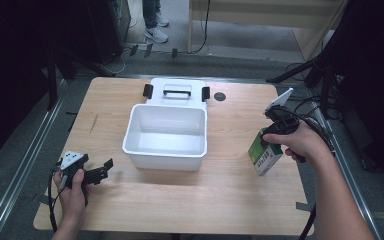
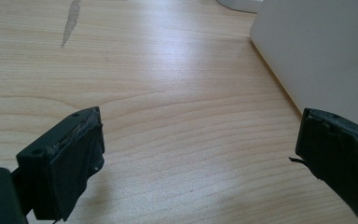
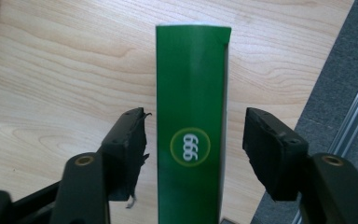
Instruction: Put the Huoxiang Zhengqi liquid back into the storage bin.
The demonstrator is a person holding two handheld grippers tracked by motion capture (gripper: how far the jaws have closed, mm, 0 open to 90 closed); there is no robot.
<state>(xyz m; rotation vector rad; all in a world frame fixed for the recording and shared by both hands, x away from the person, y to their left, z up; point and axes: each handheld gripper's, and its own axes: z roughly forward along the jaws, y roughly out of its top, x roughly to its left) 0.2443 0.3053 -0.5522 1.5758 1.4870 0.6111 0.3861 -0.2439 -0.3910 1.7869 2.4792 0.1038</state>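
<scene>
A green and white box (image 1: pixel 264 154) stands upright near the table's right edge. My right gripper (image 1: pixel 275 131) comes down over its top. In the right gripper view the green box (image 3: pixel 192 121), marked "999", sits between the two black jaws with a gap on each side, so the right gripper (image 3: pixel 193 140) is open around it. My left gripper (image 1: pixel 102 170) rests open near the table's front left corner; its jaws (image 2: pixel 200 154) stand wide apart over bare wood. A white open bin (image 1: pixel 166 150) sits mid-table.
The bin's white lid (image 1: pixel 177 91) with black clasps lies behind it. A dark round hole (image 1: pixel 220 96) marks the table's far right. The bin's wall (image 2: pixel 326 51) is close on the left gripper's right. A person's shoes (image 1: pixel 156 30) show beyond the table.
</scene>
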